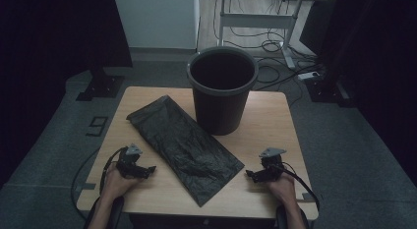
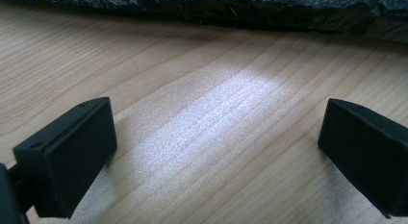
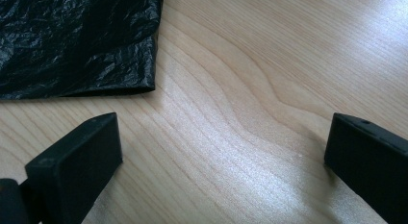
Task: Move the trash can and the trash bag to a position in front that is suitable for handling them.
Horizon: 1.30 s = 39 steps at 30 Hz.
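A flat, crinkled black plastic bag (image 1: 184, 146) lies diagonally across the middle of the wooden table (image 1: 275, 121). Behind it stands an upright black bin (image 1: 222, 89), mouth up. My left gripper (image 1: 150, 170) rests on the table just left of the bag, jaws wide apart with bare wood between them; the bag's edge (image 2: 231, 10) runs across the top of the left gripper view. My right gripper (image 1: 250, 175) rests to the right of the bag's near end, also open, with the bag's corner (image 3: 77, 41) at the upper left of the right gripper view.
A white-legged desk (image 1: 260, 17) and loose cables (image 1: 280, 67) are on the floor beyond the table. Dark stands (image 1: 101, 84) flank the table's far corners. A "9" marking (image 1: 97, 125) is on the floor at the left.
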Each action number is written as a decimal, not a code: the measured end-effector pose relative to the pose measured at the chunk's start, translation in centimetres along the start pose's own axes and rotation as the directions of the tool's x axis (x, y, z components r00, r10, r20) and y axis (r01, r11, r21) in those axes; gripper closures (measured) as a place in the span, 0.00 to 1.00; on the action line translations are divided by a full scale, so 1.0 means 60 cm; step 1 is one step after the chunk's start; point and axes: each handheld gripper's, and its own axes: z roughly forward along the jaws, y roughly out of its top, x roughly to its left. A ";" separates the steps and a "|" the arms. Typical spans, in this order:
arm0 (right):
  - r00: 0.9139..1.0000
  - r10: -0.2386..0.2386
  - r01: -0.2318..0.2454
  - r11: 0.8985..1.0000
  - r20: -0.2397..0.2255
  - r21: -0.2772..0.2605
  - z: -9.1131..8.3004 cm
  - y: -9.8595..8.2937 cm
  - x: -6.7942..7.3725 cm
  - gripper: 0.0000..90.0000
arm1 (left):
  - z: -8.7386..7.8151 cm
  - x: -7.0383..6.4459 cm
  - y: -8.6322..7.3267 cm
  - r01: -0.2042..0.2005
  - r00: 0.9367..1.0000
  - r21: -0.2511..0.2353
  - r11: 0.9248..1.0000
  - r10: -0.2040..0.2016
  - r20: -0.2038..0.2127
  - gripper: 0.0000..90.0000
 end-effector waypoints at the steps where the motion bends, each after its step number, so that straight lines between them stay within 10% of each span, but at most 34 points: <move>1: 1.000 0.001 -0.001 1.000 0.001 0.000 0.000 0.000 0.000 0.00 | 0.000 0.000 0.000 0.000 1.000 0.000 1.000 0.000 0.000 0.00; 19: 0.999 0.010 -0.012 0.999 0.040 0.042 -0.013 0.008 0.001 0.00 | 0.000 0.000 0.000 0.001 1.000 0.000 1.000 -0.001 -0.001 0.00; 24: 0.999 0.043 -0.043 0.999 0.002 -0.016 -0.034 0.033 0.000 0.02 | 0.000 0.000 0.000 0.000 1.000 0.000 1.000 0.000 0.000 0.00; 32: 0.996 0.009 -0.009 1.000 -0.089 0.001 0.006 0.094 0.027 0.27 | 0.000 0.000 0.000 0.000 1.000 0.000 1.000 0.000 0.000 0.00; 39: 0.996 -0.035 0.042 0.995 -0.076 0.090 0.062 0.109 0.052 0.62 | 0.000 0.000 0.000 0.001 1.000 0.000 1.000 -0.001 -0.001 0.00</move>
